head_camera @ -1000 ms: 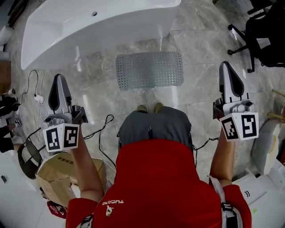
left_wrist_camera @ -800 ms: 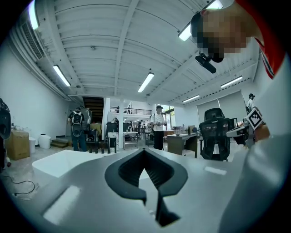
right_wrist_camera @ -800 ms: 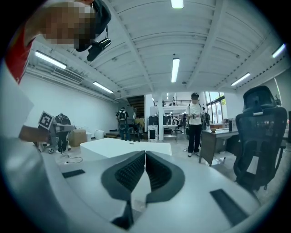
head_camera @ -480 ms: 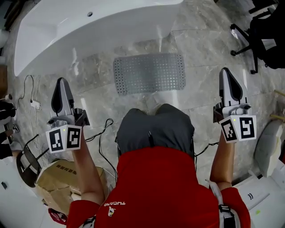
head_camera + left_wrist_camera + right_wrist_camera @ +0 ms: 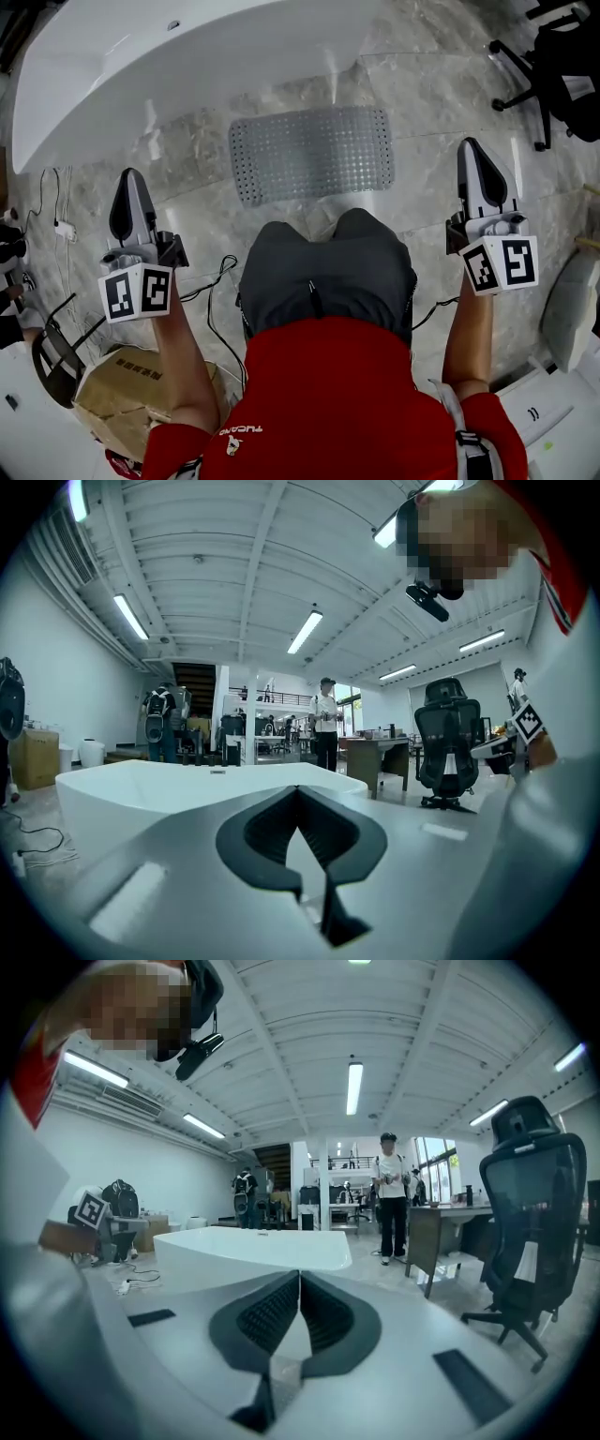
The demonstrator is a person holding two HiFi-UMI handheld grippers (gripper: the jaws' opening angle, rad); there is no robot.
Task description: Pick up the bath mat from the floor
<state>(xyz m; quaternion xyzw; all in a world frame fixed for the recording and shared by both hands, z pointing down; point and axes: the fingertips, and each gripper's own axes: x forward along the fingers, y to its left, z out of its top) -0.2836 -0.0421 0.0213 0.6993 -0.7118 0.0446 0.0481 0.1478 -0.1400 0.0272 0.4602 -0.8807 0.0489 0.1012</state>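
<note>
A grey perforated bath mat (image 5: 312,153) lies flat on the marble floor in front of the white bathtub (image 5: 178,66), just beyond the person's knees. My left gripper (image 5: 128,178) hangs to the mat's left, shut and holding nothing. My right gripper (image 5: 475,150) hangs to the mat's right, also shut with nothing in it. Both are apart from the mat. In the left gripper view the jaws (image 5: 298,791) meet at the tips, pointing roughly level over the bathtub (image 5: 187,785). The right gripper view shows its jaws (image 5: 299,1277) pressed together likewise, with the bathtub (image 5: 253,1246) ahead; the mat is in neither gripper view.
A black office chair (image 5: 553,75) stands at the far right. Cables (image 5: 211,281) trail over the floor by the left arm, and a cardboard box (image 5: 122,384) sits at lower left. A standing person (image 5: 390,1199) and desks show far off.
Both grippers and the person's body have sunk toward the floor; the knees now bend forward, the mat looks larger and nearer. Both grippers stay shut.
</note>
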